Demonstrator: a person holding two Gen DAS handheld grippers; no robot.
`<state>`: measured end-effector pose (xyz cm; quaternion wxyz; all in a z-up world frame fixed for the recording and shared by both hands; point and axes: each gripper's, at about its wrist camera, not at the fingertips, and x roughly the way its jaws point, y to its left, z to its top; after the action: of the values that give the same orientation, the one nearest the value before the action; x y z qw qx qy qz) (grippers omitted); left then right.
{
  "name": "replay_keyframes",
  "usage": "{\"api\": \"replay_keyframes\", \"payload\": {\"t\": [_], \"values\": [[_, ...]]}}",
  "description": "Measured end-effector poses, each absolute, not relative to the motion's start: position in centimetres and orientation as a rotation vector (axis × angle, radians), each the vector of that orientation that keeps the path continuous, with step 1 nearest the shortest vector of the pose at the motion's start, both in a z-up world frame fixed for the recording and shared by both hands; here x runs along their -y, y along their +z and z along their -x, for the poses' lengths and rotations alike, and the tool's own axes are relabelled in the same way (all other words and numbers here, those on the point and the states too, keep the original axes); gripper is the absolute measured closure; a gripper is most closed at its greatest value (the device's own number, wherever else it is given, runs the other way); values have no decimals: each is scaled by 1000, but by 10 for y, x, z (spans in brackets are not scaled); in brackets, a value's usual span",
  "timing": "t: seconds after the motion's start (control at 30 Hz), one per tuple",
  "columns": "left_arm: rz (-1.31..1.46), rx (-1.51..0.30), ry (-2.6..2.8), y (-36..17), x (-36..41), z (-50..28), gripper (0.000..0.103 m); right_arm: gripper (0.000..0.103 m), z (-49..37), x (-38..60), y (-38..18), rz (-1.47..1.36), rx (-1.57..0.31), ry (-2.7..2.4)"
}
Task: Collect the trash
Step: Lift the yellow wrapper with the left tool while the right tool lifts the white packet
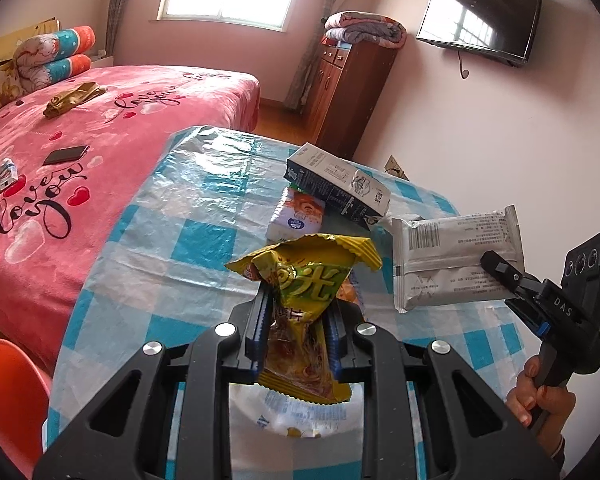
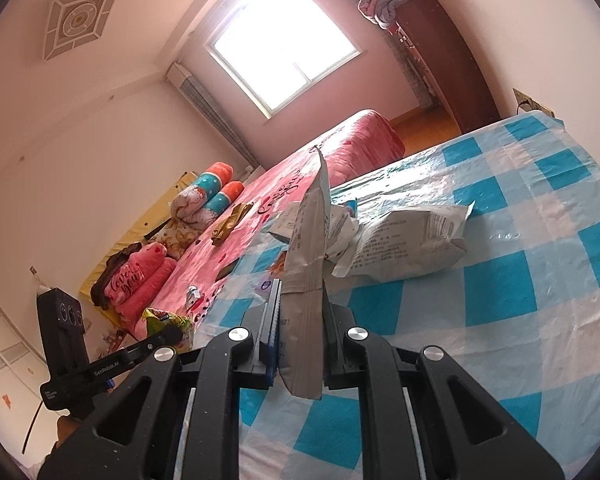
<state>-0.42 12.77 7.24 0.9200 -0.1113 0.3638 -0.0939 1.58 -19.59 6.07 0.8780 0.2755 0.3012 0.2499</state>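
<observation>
Lying on the tabletop [image 1: 188, 208], toward its far side: a carton [image 1: 336, 180] resting partly on a small packet [image 1: 296, 216]. Hanging above the tabletop in front of those, a snack wrapper [image 1: 304, 280] pinched in the left tool [image 1: 298, 312]; to its right, a flat pouch [image 1: 456, 256] clamped in the right tool [image 1: 500, 272], clear of the surface. Standing left of the tabletop, a bed [image 1: 100, 152] carrying a phone [image 1: 66, 155], a small tube [image 1: 5, 176] and a crumpled wrapper [image 1: 74, 98]. Standing behind the tabletop against the wall, a cabinet [image 1: 340, 92] bearing a folded blanket [image 1: 364, 28].
</observation>
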Motion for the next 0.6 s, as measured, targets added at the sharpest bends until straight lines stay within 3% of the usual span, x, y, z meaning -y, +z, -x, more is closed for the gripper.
{"api": "replay_keyframes", "payload": {"t": [0.6], "values": [[263, -740, -168, 68, -162, 47, 78, 87, 7, 165, 70, -543, -676, 576]]}}
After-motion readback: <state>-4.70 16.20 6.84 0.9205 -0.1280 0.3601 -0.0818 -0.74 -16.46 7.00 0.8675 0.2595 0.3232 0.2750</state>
